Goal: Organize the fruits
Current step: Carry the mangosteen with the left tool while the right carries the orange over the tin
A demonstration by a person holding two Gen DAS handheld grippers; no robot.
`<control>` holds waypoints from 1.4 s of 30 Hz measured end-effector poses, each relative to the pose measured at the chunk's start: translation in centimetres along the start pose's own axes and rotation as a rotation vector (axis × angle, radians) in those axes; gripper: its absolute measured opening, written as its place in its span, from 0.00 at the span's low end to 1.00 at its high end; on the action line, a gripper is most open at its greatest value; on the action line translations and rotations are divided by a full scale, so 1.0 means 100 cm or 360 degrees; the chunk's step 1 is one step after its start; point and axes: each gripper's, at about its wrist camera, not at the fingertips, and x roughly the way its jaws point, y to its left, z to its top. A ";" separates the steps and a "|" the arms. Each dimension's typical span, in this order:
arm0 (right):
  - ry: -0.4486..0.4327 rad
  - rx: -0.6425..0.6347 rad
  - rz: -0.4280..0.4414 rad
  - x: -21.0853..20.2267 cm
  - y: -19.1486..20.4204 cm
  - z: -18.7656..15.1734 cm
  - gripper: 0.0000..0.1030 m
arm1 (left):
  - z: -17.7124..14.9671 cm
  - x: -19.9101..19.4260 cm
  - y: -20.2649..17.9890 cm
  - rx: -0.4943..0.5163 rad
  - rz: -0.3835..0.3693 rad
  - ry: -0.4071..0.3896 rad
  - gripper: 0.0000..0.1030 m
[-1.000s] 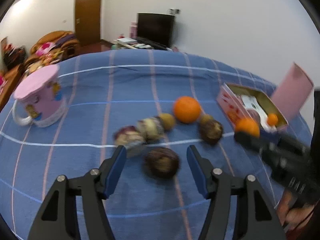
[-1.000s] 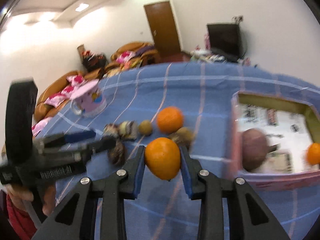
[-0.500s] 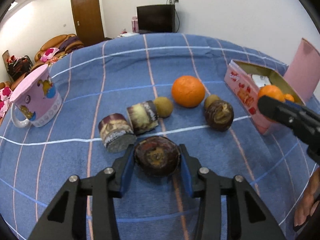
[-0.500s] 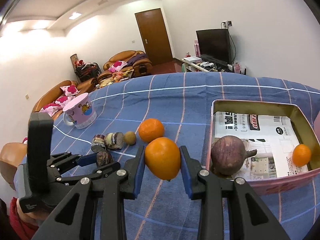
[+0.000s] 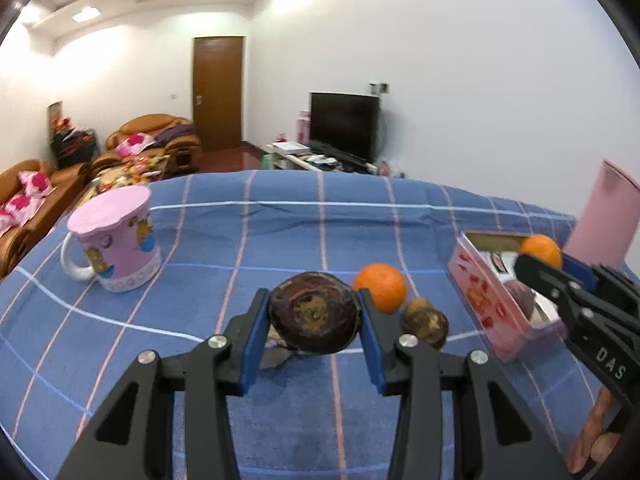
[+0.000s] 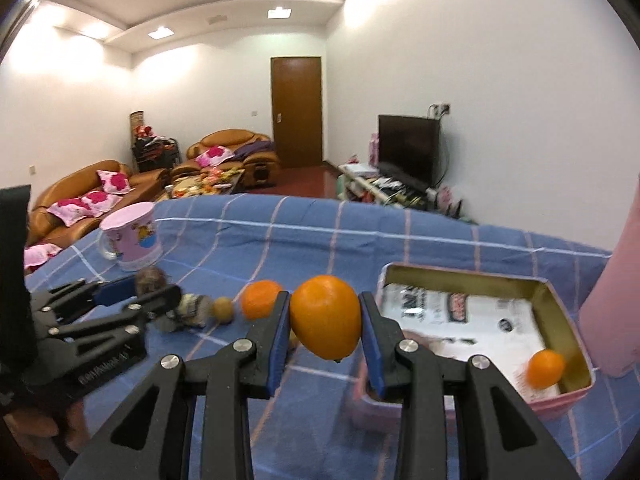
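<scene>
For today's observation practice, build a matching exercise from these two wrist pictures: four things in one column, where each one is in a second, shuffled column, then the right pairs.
Things
1. large orange
2. dark brown round fruit
3. small orange
4. pink mug

Places
A. inside the pink tin box
B. between the left gripper fingers
C. upside down on the blue checked cloth
D. between the right gripper fingers

Pairs: 1-D, 2-B, 3-A, 4-C
</scene>
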 end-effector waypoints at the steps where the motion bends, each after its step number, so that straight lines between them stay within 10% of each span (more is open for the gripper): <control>1: -0.0008 -0.0001 -0.0011 0.000 -0.002 0.001 0.34 | 0.001 0.000 0.000 -0.0013 0.0022 -0.0003 0.43; 9: -0.0017 -0.0018 -0.0103 0.000 -0.025 0.000 0.34 | 0.000 -0.001 -0.027 0.0074 0.0121 -0.0076 0.43; 42: 0.0014 0.0187 -0.0403 -0.011 -0.176 -0.002 0.34 | 0.022 0.034 -0.190 0.0240 -0.0141 -0.0089 0.43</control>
